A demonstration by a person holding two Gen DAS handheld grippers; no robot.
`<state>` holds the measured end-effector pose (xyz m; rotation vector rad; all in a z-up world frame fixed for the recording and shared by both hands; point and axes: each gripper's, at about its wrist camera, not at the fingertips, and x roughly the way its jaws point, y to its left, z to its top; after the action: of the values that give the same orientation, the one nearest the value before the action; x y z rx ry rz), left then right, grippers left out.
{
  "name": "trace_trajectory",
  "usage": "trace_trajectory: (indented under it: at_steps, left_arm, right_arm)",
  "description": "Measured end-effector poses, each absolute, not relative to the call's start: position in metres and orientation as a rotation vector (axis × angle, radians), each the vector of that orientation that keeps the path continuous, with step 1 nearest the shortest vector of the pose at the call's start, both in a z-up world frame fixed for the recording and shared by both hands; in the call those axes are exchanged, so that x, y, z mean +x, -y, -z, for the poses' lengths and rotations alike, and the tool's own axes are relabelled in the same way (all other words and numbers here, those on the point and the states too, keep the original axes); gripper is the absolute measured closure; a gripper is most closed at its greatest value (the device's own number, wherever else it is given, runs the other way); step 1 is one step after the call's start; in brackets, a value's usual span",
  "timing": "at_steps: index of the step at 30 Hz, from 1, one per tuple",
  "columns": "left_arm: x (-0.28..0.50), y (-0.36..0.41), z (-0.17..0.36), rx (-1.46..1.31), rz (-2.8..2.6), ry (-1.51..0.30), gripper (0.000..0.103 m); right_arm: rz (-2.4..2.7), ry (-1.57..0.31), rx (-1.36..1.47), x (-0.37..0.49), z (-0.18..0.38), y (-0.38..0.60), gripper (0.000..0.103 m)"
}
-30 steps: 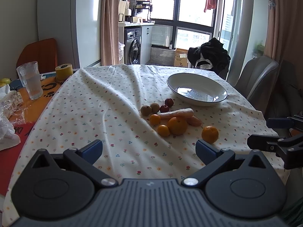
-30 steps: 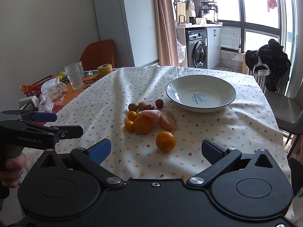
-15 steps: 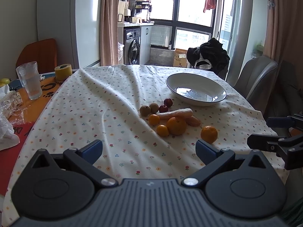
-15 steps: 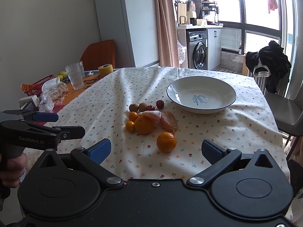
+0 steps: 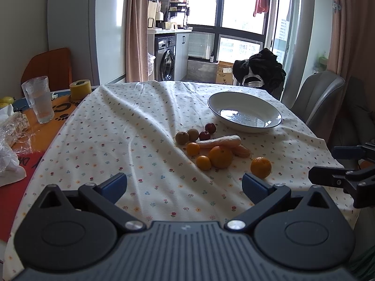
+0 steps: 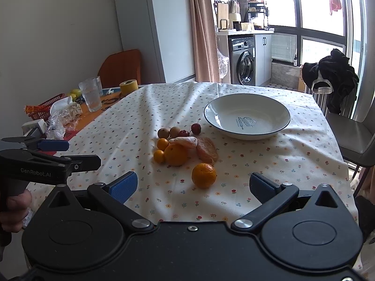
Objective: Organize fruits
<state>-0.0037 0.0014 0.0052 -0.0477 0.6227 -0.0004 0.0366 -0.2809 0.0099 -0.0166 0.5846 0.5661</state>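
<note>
A cluster of fruit lies mid-table on the flowered cloth: a large orange (image 5: 220,157) (image 6: 175,154), small oranges, two brownish round fruits (image 6: 163,133), red cherries (image 6: 196,128) and peeled citrus segments (image 6: 206,150). One orange (image 5: 260,167) (image 6: 204,175) sits apart, nearest the front edge. Behind the cluster stands an empty white bowl (image 5: 243,104) (image 6: 246,100) with a dark rim. My left gripper (image 5: 184,186) hovers open over the near cloth, nothing between its fingers. My right gripper (image 6: 193,185) is open too, just short of the lone orange.
A drinking glass (image 5: 41,100), a yellow tape roll (image 5: 80,89) and crumpled plastic wrap (image 6: 61,116) sit on the uncovered left end of the table. A grey chair (image 5: 314,98) stands at the right. A hand (image 6: 14,210) holds the left gripper's handle.
Both grippers have eased slightly forward toward the fruit; the lone orange now sits a little closer in both views. Fingers stayed open and no fruit moved.
</note>
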Motion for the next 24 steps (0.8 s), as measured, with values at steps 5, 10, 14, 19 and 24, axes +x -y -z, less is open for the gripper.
trace_trajectory:
  at_steps: [5, 10, 14, 19, 24]
  left_arm:
    - [-0.004, -0.0027, -0.0051, -0.049, -0.001, -0.62, 0.0]
    - [-0.0038, -0.0029, -0.0051, -0.049, -0.002, -0.619, 0.0]
    - [-0.0037, -0.0027, -0.005, -0.048, -0.003, -0.621, 0.0]
    - [-0.0041, -0.0015, -0.0044, -0.048, -0.004, -0.622, 0.0]
    - [-0.0033, -0.0018, -0.0032, -0.057, -0.003, -0.62, 0.0]
  right_arm:
    - [-0.566, -0.585, -0.017, 0.0364, -0.0099, 0.2805, 0.0]
    - [-0.567, -0.584, -0.016, 0.0363, -0.01, 0.2805, 0.0]
    - [-0.569, -0.583, -0.019, 0.0361, -0.0101, 0.28, 0.0]
    - [-0.566, -0.591, -0.02, 0.0372, -0.0089, 0.2778, 0.0]
    - [-0.567, -0.592, -0.021, 0.0376, -0.0074, 0.2775, 0.0]
